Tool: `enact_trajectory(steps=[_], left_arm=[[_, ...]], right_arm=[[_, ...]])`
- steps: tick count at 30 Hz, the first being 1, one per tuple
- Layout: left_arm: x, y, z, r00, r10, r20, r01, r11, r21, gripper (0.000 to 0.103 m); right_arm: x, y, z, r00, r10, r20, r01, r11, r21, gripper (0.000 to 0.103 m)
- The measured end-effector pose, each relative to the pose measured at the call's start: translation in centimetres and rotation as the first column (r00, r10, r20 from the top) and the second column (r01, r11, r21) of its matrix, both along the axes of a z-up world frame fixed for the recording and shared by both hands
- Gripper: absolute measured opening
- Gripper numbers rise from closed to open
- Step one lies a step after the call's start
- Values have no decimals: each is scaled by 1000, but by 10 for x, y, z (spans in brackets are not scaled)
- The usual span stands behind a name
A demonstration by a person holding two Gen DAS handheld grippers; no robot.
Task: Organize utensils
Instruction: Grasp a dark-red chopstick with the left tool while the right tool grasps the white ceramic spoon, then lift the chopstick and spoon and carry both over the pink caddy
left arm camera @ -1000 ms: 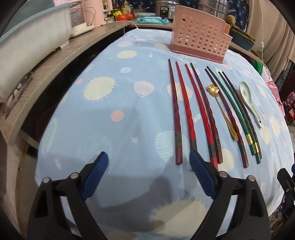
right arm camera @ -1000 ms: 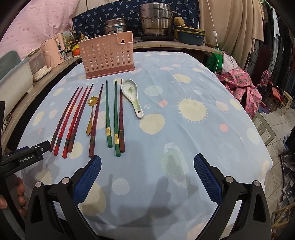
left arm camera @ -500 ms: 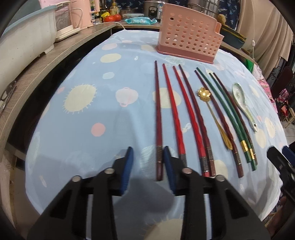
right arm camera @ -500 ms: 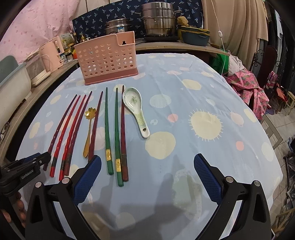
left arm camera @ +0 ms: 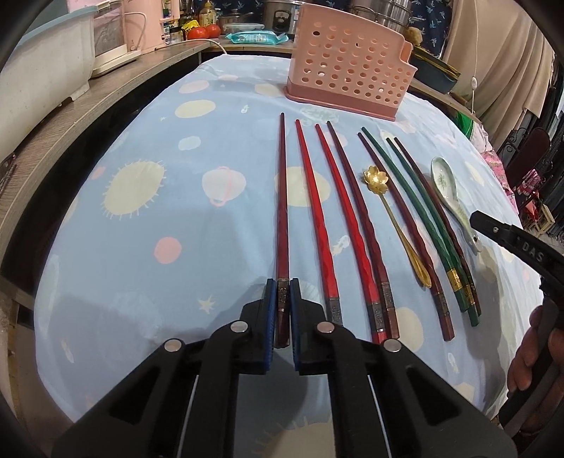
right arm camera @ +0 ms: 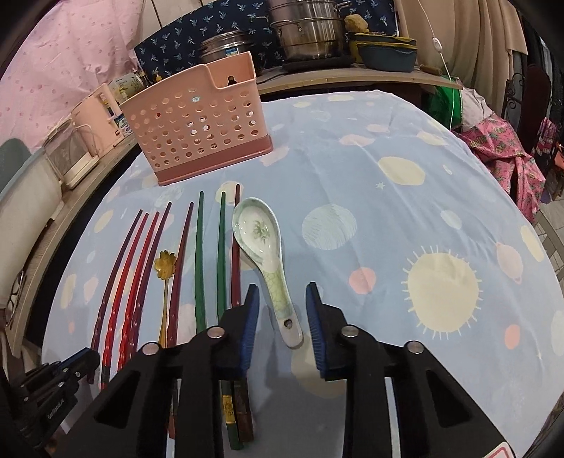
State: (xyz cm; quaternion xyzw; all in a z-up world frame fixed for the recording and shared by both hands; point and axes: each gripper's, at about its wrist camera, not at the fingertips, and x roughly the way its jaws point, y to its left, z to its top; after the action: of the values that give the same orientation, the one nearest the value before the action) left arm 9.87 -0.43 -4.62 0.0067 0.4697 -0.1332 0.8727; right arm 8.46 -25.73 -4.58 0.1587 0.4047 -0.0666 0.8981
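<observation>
Several red, maroon and green chopsticks lie side by side on the blue cloth, with a gold flower spoon (left arm camera: 377,178) and a white ceramic spoon (right arm camera: 262,243) among them. A pink perforated utensil holder (left arm camera: 347,75) stands behind them, also in the right wrist view (right arm camera: 197,123). My left gripper (left arm camera: 282,292) is shut on the thick end of the leftmost dark red chopstick (left arm camera: 282,211), which still lies on the cloth. My right gripper (right arm camera: 282,299) is open, its fingers either side of the ceramic spoon's handle.
The table (right arm camera: 405,218) has a blue cloth with sun and planet prints. A wooden counter (left arm camera: 88,95) with appliances runs along the left. Steel pots (right arm camera: 306,31) and a blue dish stand behind the table. Pink clothing hangs at the right.
My left gripper moved forward and closed on the leftmost chopstick's end. My right gripper moved forward and narrowed around the ceramic spoon's handle.
</observation>
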Motion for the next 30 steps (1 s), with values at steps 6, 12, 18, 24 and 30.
enact_trajectory(steps=[6, 12, 18, 24, 30], left_arm=[[0, 0, 0, 1000, 0, 5, 0, 1000, 3, 7], [0, -1, 0, 1000, -1, 8, 1, 1000, 5, 7], [0, 4, 3, 1000, 9, 1, -9, 1000, -24, 7], [-8, 12, 17, 999, 17, 36, -15, 999, -40, 7], [-13, 21, 46, 994, 30, 104, -24, 998, -60, 7]], right_arm=[[8, -5, -13, 1000, 11, -24, -10, 999, 51, 12], [7, -4, -18, 1000, 19, -15, -18, 998, 61, 12], [-2, -3, -12, 1000, 28, -2, -27, 997, 69, 7], [-22, -7, 13, 999, 1, 51, -3, 999, 54, 6], [-33, -13, 42, 995, -21, 96, 17, 999, 40, 6]])
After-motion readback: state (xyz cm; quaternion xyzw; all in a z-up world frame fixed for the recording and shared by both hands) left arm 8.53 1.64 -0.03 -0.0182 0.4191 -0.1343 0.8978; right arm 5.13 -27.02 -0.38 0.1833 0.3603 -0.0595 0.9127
